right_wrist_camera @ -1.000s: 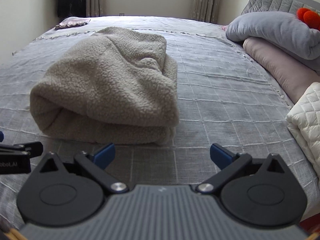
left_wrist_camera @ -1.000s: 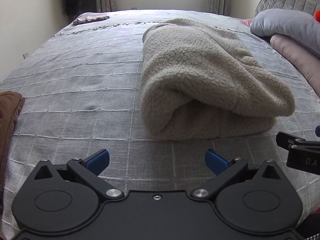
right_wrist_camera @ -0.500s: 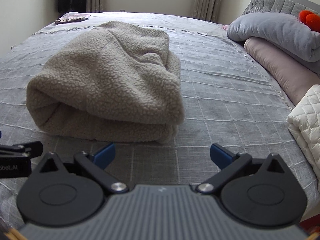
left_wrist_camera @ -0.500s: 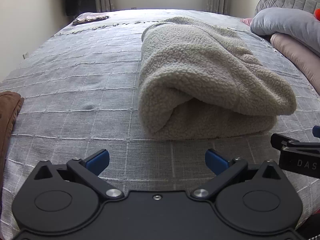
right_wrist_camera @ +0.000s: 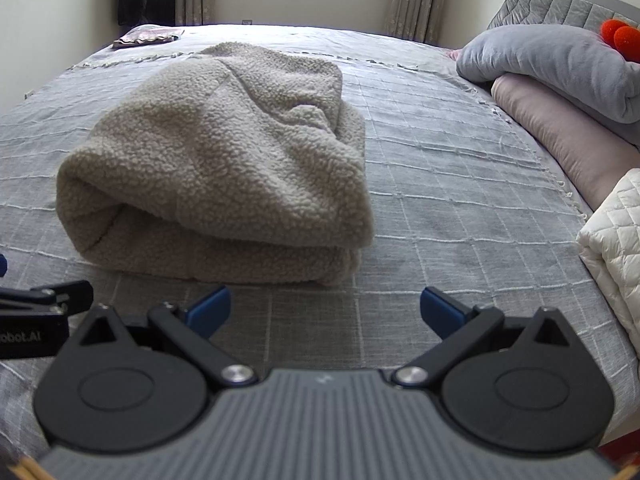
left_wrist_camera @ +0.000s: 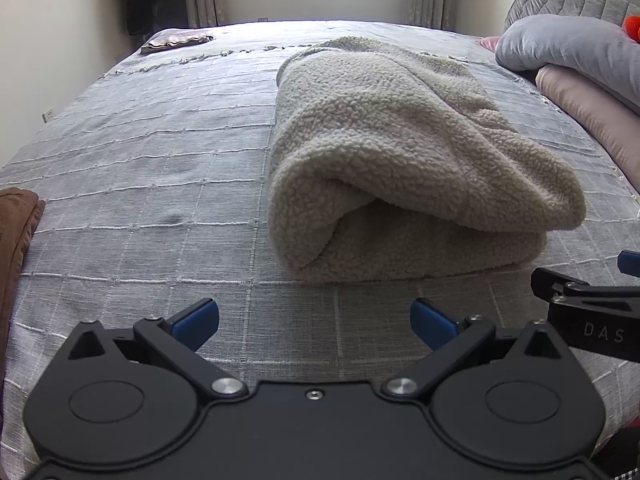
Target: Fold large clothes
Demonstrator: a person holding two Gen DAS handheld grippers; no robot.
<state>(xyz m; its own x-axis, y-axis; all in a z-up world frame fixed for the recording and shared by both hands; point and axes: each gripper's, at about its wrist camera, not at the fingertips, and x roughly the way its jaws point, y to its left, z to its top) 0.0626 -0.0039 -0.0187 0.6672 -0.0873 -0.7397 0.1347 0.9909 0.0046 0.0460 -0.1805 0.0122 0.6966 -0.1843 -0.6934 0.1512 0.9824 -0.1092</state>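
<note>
A beige fleece garment (left_wrist_camera: 400, 160) lies folded into a thick bundle on the grey checked bedspread (left_wrist_camera: 160, 160), its rolled fold facing me. My left gripper (left_wrist_camera: 315, 318) stands open just short of the bundle's near left corner, nothing between its blue fingertips. In the right wrist view the same fleece garment (right_wrist_camera: 224, 160) fills the left middle, and my right gripper (right_wrist_camera: 325, 308) is open in front of its near right corner, empty. Each gripper's black side shows at the other view's edge.
A brown garment (left_wrist_camera: 16, 240) lies at the bed's left edge. Grey pillow (right_wrist_camera: 552, 64) and pink pillow (right_wrist_camera: 560, 132) are stacked at the right, with a white quilted item (right_wrist_camera: 616, 240) nearer. A small folded cloth (left_wrist_camera: 176, 40) sits at the far corner. Curtains and wall stand beyond.
Both grippers have edged a little closer to the folded fleece, which looks slightly larger now. Both stayed open; the fleece has not moved.
</note>
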